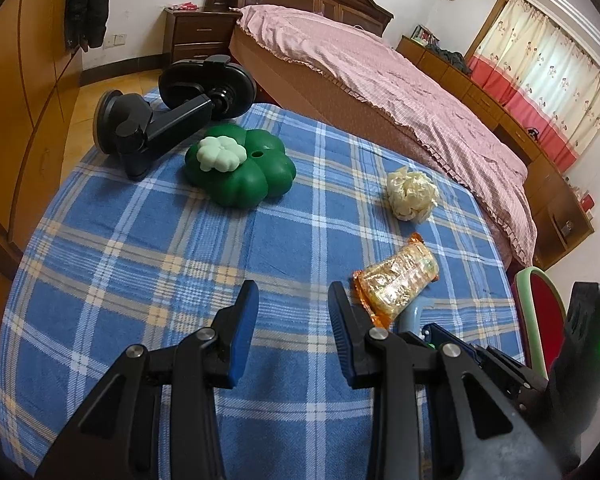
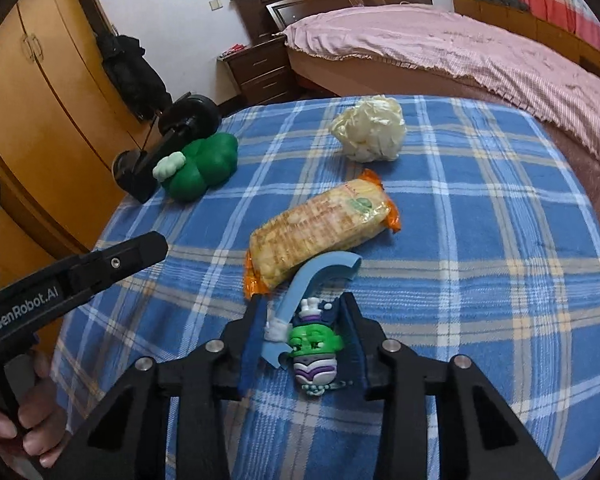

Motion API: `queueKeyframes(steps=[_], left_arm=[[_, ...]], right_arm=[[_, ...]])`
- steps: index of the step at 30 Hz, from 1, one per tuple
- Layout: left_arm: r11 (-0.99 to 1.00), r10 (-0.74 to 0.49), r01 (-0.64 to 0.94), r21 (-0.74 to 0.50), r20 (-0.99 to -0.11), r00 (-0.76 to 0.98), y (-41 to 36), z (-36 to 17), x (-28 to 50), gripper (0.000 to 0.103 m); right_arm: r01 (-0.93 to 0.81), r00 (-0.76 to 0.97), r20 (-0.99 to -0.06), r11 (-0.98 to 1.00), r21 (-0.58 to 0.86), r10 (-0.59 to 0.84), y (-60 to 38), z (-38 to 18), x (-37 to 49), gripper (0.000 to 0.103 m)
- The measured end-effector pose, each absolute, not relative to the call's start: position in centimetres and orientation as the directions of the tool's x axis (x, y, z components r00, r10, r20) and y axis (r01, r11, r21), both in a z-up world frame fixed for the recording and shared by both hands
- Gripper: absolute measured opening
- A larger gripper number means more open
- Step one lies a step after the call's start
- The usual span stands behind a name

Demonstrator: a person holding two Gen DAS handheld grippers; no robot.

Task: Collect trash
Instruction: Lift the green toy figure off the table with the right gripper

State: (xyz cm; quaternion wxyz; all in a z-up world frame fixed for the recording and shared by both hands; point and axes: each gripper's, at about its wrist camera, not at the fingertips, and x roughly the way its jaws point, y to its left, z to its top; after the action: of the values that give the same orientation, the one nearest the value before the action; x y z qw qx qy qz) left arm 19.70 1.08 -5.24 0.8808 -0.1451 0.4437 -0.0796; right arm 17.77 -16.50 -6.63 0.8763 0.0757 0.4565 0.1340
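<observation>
The right gripper [image 2: 306,334] is clamped on a green-faced toy figure [image 2: 314,350] with a blue blade; the left gripper [image 1: 294,320] hangs parted over the blue plaid cloth [image 1: 140,240]; the biscuit packet [image 2: 320,226] and crumpled wad [image 2: 370,128] lie beyond, a pink bed [image 2: 480,52] behind.

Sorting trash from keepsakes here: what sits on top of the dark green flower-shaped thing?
A smaller pale green flower-shaped piece rests on the dark green flower-shaped thing, off-centre, beside a small hole. What lies beneath that piece is covered.

Right gripper [image 2: 305,334] seemingly clamps green-faced toy figure [image 2: 314,354] on plaid cloth [image 2: 460,280].
</observation>
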Motion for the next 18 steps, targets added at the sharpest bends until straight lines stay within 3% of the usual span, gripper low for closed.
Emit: queueKeyframes(steps=[8, 18], left_arm=[[0.946, -0.274, 0.023, -0.324, -0.757, 0.593, 0.6, -5.0, 19.6, 0.035], [0.949, -0.275, 0.040, -0.313, -0.758, 0.592, -0.2, -4.8, 19.3, 0.035]], right_arm=[[-0.186, 0.558, -0.754, 0.938, 0.292, 0.346, -18.5, -6.0, 15.7, 0.049], [-0.199, 0.561, -0.768, 0.951, 0.238, 0.309, -19.4, -6.3, 14.8, 0.046]])
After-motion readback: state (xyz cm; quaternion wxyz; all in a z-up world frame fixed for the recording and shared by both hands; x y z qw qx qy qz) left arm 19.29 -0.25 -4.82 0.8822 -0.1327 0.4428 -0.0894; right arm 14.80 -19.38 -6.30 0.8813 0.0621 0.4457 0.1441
